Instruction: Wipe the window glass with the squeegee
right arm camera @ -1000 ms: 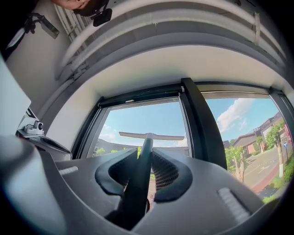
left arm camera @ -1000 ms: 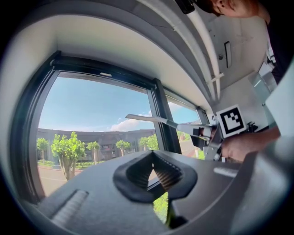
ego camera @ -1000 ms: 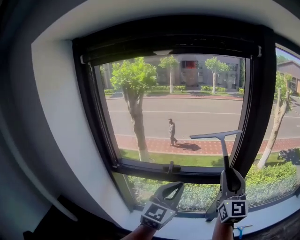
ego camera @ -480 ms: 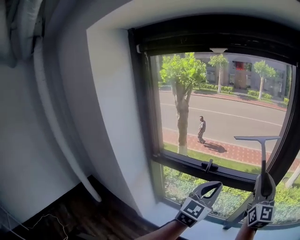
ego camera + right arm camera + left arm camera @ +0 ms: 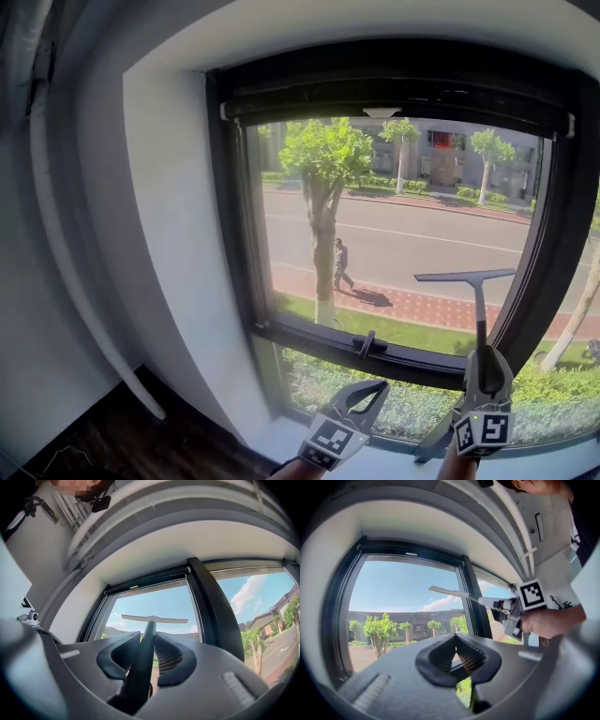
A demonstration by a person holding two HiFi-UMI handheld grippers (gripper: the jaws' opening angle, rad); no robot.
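Note:
The squeegee (image 5: 476,305) stands upright in front of the window glass (image 5: 403,216), its blade (image 5: 466,277) level near the lower right of the upper pane. Whether the blade touches the glass I cannot tell. My right gripper (image 5: 485,356) is shut on the squeegee's handle below the blade. In the right gripper view the dark handle (image 5: 143,663) runs up between the jaws of the right gripper (image 5: 149,639) to the blade (image 5: 154,618). My left gripper (image 5: 378,386) hangs lower left of it, shut and holding nothing. The left gripper view shows the left gripper (image 5: 456,638) with its tips together, and the squeegee (image 5: 454,593) beyond.
The window has a thick black frame (image 5: 234,244) with a cross bar and a latch handle (image 5: 367,343) above a lower pane (image 5: 394,398). A pale sill (image 5: 281,433) runs below. A white wall reveal (image 5: 169,234) lies left and a black post (image 5: 558,244) right.
The head view swung left and then partly back. The squeegee stays upright at the lower right of the upper pane, and both grippers keep their places under it.

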